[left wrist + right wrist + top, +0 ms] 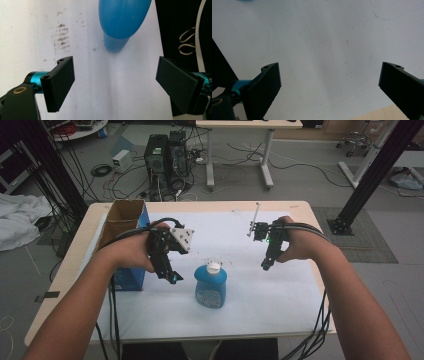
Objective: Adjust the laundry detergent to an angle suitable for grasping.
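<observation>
On the white sheet covering the counter, a blue bottle with a white cap stands near the front edge, between the two hands. Just to its left, the left claw hangs with its jaws spread wide and nothing between them, the bottle's blue body lying ahead of them. Off to the right, the right claw points down over bare sheet, jaws likewise wide apart and empty, while a blue-sided cardboard box stands at the counter's left.
</observation>
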Available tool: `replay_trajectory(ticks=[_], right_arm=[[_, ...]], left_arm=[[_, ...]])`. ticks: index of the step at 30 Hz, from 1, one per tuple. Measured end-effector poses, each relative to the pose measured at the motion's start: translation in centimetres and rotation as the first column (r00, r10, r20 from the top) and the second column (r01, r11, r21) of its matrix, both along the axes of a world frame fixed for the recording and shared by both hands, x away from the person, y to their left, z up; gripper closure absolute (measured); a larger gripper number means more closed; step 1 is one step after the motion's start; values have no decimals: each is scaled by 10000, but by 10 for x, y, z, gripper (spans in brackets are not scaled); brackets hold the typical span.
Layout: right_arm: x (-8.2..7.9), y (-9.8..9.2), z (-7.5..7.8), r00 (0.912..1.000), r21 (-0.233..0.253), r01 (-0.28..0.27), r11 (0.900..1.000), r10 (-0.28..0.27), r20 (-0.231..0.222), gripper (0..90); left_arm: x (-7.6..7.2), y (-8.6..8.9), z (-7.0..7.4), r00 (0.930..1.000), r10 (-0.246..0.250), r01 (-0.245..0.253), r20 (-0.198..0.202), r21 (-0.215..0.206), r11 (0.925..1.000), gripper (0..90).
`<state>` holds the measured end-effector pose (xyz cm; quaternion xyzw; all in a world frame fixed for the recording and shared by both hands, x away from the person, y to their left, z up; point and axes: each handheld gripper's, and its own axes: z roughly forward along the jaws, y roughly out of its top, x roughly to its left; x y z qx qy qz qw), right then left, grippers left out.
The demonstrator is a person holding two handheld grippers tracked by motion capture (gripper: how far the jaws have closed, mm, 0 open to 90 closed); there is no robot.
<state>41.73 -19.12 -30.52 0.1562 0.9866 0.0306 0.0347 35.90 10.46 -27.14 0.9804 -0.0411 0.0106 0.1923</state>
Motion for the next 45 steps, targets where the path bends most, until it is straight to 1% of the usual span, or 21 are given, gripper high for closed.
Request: replay_trajectory(ticks=[1,3,5,6,7,8,9,11,12,13,17,20,25,29,32,34,36,38,40,42,45], right_arm=[[0,0,0,10000,8,13,10000,-13,9,33],[0,0,0,10000,26,3,10000,-3,10,33],[-1,1,0,10000,29,-35,10000,35,34,32],[0,1,0,9997,69,-213,9997,213,75,32],[-1,2,0,10000,50,-71,10000,71,57,32],[-1,2,0,10000,50,-71,10000,71,57,32],[-1,2,0,10000,38,-72,10000,71,54,32],[-1,3,0,9999,72,-96,9999,95,77,32],[-2,4,1,10000,53,-59,10000,59,55,32],[-2,4,1,9999,63,-109,9999,109,62,32],[-2,5,1,9999,60,-104,9999,103,77,32],[-2,4,1,9999,61,-147,9999,147,87,33],[-2,4,1,9997,91,-204,9998,203,124,32],[-2,4,1,9998,67,-148,9999,148,98,32],[-2,5,1,9998,88,-179,9998,178,107,32],[-3,6,1,9999,71,-126,9999,125,88,32],[-2,6,0,9998,69,-158,9999,157,96,32],[-2,6,0,9996,113,-265,9996,264,109,32],[-2,6,0,9997,132,-222,9997,221,113,32],[-2,7,0,9998,80,-173,9998,172,87,32],[-1,7,0,9996,94,-265,9996,264,58,32]], left_arm=[[0,0,0,10000,0,0,0,0,10000,141],[-1,2,2,9998,156,-158,132,166,9997,121],[-2,3,6,9990,328,-341,296,469,9983,102],[-2,4,6,9986,381,-402,367,589,9975,99],[-2,3,7,9982,415,-445,429,736,9963,99],[-2,3,7,9982,415,-445,429,736,9963,99],[-3,3,8,9979,452,-492,460,899,9947,99],[-3,3,8,9979,452,-492,460,899,9947,99],[-4,2,10,9950,675,-765,736,1274,9889,99],[-4,2,10,9945,745,-841,738,1376,9869,98],[-4,3,10,9927,809,-938,890,1520,9839,98],[-3,3,10,9903,1037,-1177,924,1629,9796,72],[-2,5,10,9889,1216,-1347,854,1697,9762,65],[-2,7,11,9858,1367,-1534,972,1922,9693,65],[-2,7,12,9852,1427,-1590,946,1964,9675,64],[-2,8,14,9832,1519,-1703,1014,2086,9631,64],[-2,8,14,9831,1527,-1712,1008,2132,9619,64],[-2,8,13,9837,1537,-1715,935,2295,9581,65],[-1,8,12,9832,1623,-1781,836,2441,9533,65],[0,8,12,9809,1715,-1893,913,2512,9492,65],[0,8,12,9807,1764,-1920,847,2426,9509,65]])
